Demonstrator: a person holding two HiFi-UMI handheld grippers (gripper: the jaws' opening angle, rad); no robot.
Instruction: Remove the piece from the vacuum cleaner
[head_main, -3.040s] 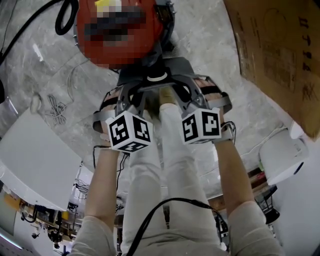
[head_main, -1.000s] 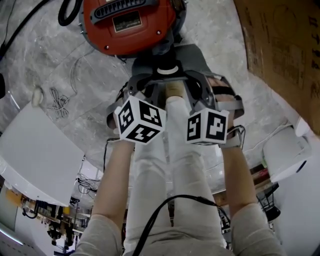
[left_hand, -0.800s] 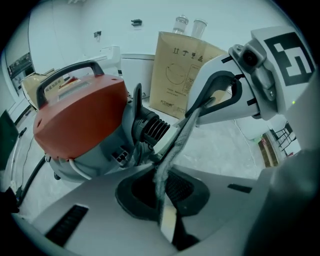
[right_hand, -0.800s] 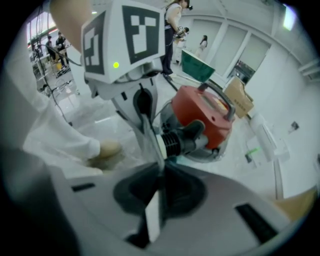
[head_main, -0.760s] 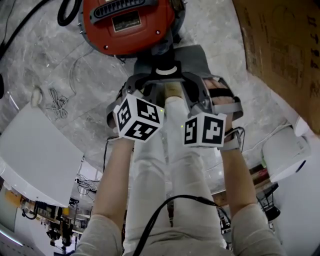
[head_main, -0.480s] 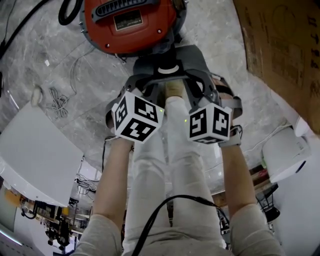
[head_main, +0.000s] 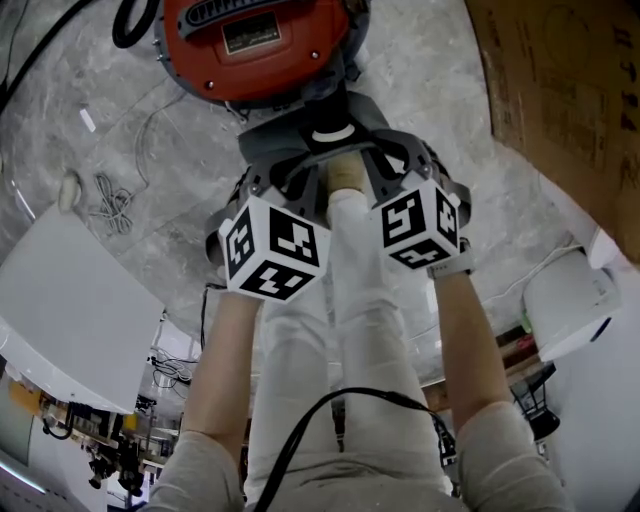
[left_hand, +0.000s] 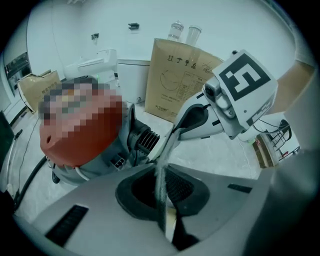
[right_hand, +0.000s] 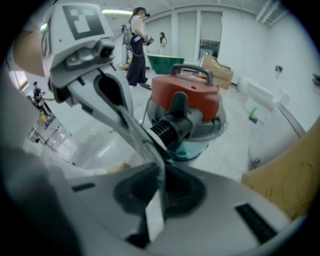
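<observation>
Over marbled grey floor (head_main: 440, 70), left gripper (left_hand: 161, 192) and right gripper (right_hand: 159, 192) have fingers together.

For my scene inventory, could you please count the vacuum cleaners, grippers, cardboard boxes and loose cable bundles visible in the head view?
Red vacuum cleaner: 1
Grippers: 2 (left gripper, right gripper)
Cardboard box: 1
Cable bundle: 1
Total: 5
</observation>
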